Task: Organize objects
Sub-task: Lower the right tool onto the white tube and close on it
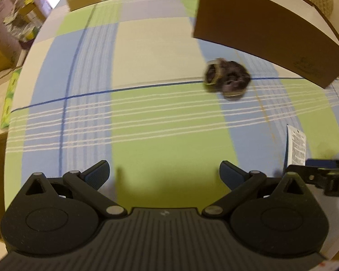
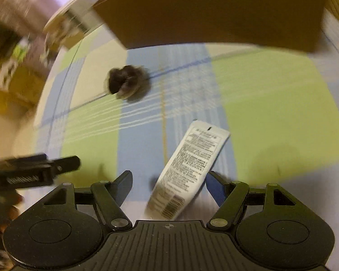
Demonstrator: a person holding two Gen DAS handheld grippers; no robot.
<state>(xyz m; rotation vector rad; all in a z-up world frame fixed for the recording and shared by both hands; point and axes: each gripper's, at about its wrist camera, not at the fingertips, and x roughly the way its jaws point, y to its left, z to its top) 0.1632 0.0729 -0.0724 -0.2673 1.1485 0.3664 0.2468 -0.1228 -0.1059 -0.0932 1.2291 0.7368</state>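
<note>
1. The white tube (image 2: 185, 171) is flat and soft, its back covered in dense black print with a barcode near the lower end.
2. It lies tilted between the fingers of the right claw (image 2: 169, 187), which stands wide; the pads do not press it. The left claw (image 1: 164, 174) is spread wide and empty.
3. Left of the tube and further off, a dark furry bundle (image 2: 127, 82) sits on the checked cloth of the desk (image 2: 271, 103). Beyond the tube stands a cardboard box (image 2: 214, 13).
</note>
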